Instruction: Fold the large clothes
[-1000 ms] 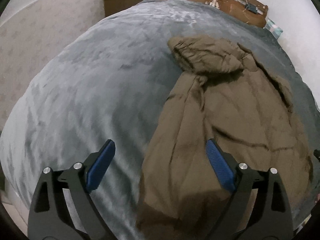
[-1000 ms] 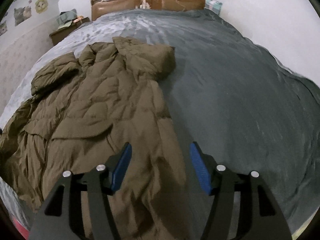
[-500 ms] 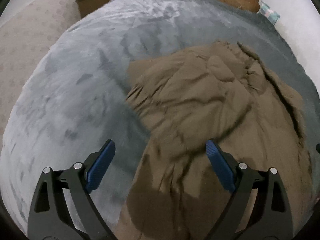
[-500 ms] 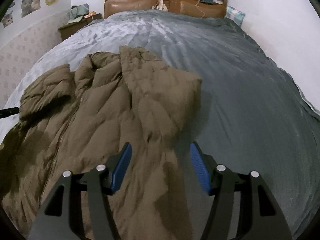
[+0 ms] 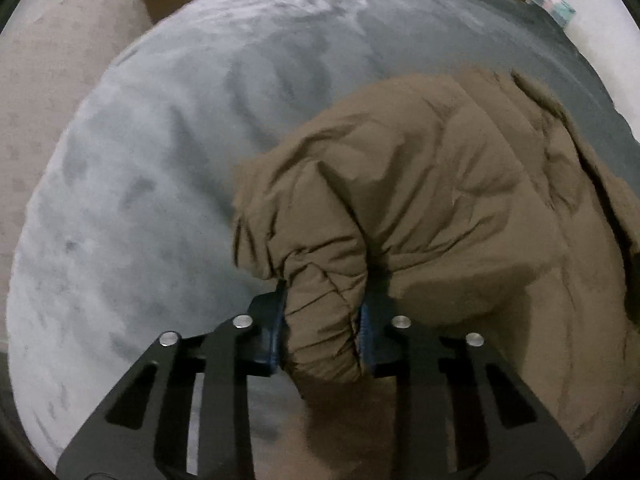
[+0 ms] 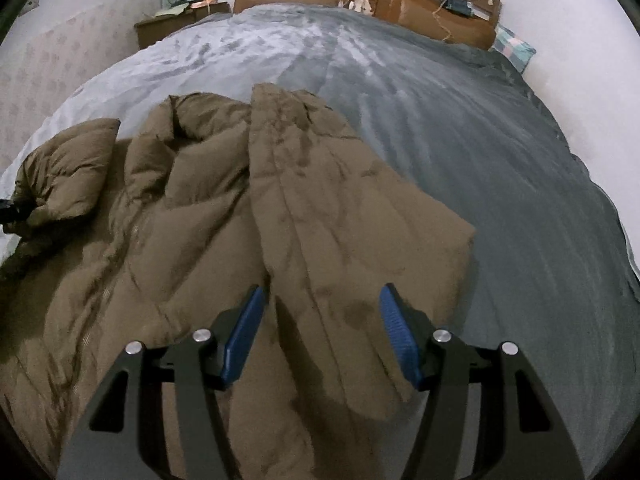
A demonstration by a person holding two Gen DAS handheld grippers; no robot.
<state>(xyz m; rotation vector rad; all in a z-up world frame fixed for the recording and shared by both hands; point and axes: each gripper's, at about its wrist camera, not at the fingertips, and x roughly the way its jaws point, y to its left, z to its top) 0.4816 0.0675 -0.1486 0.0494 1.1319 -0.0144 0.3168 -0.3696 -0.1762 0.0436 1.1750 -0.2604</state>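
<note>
Two grippers over brown puffer jacket (image 6: 224, 216) spread on grey bed (image 6: 460, 128): left gripper (image 5: 322, 332) just closed, probably on cuff; right gripper (image 6: 322, 336) agape, empty. Best lifted slowly, fold kept flat.

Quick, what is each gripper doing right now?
Left gripper: jaws just closed, now shut on the brown puffer jacket's sleeve.
Right gripper: open above the jacket.
</note>
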